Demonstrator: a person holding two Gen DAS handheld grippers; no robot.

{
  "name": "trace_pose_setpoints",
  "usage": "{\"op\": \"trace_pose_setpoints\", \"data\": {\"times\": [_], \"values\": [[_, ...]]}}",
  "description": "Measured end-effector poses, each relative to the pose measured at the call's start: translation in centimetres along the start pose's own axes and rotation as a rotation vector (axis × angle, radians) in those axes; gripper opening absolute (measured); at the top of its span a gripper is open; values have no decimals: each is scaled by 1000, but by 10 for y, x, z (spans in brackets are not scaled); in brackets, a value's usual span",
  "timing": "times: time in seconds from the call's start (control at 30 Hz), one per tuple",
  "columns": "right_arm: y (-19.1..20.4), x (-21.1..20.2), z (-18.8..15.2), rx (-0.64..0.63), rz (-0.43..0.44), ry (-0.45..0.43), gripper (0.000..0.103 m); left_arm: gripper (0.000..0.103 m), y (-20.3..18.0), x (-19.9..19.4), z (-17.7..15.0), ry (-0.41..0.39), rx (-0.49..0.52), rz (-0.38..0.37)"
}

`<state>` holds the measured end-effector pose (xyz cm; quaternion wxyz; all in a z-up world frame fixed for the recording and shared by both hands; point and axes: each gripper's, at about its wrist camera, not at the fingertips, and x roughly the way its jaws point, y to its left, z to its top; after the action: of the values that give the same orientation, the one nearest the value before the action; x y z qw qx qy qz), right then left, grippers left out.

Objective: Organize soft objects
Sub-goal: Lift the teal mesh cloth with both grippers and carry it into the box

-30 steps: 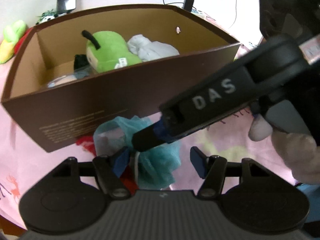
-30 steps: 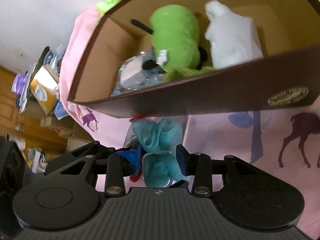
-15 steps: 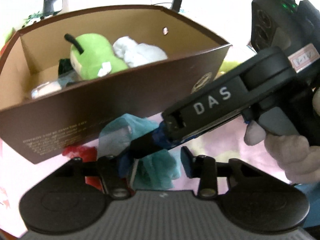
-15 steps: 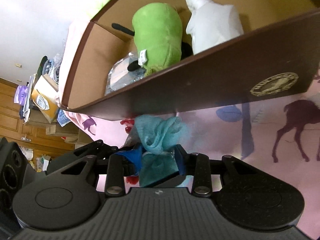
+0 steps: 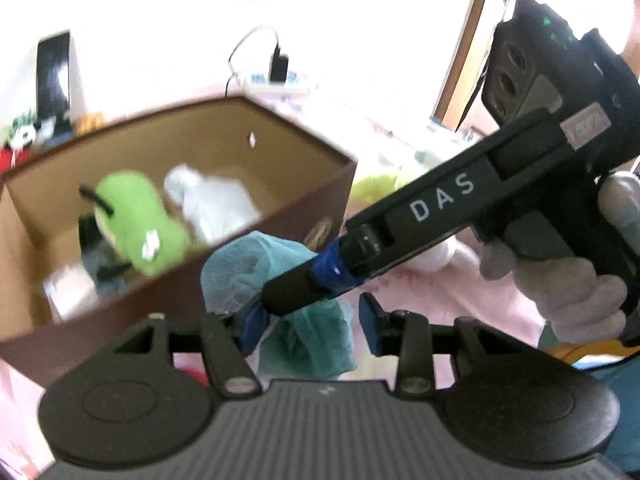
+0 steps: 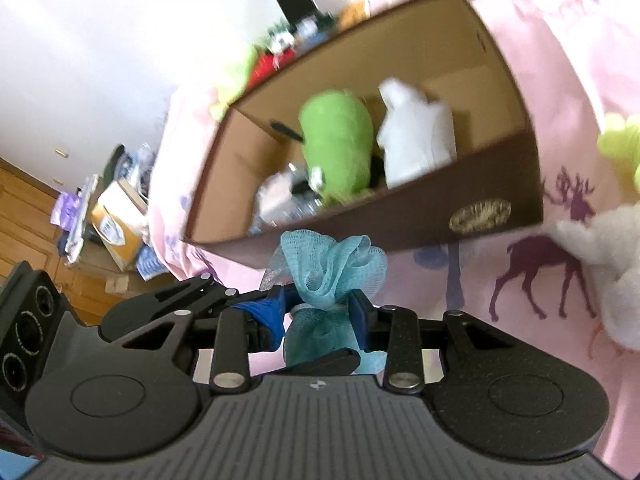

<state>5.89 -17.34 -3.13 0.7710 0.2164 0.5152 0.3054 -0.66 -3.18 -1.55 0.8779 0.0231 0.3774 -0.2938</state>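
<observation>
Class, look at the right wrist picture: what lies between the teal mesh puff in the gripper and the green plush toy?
The brown box's near wall, seen in the right wrist view, separates the teal mesh puff from the green plush toy.

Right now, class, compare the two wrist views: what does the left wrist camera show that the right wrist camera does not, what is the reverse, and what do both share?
Only the left wrist view shows the right gripper's black body marked DAS, the gloved hand holding it, and a charger with cable by the wall.

Only the right wrist view shows the purple deer prints on the pink cloth, a white plush and wooden furniture.

Both show the brown box holding the green plush and a white soft item, and the teal mesh pouf pinched by the right gripper.
</observation>
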Motion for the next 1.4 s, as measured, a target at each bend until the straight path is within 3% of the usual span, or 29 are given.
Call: {"op": "trace_pose_setpoints", "data": {"times": [0.23, 0.53, 0.83, 1.07, 1.4], "values": [[34, -10, 19, -109, 33, -114, 18, 38, 10, -25, 27, -118, 31, 49], [71, 27, 56, -272, 51, -223, 18, 38, 53, -38, 48, -199, -2, 205], [82, 82, 81, -386, 34, -246, 18, 38, 107, -14, 47, -155, -63, 349], [76, 117, 95, -415, -3, -230, 18, 38, 147, 15, 51, -94, -101, 404], [42, 104, 107, -218, 31, -202, 18, 38, 161, 18, 44, -58, -167, 419]]}}
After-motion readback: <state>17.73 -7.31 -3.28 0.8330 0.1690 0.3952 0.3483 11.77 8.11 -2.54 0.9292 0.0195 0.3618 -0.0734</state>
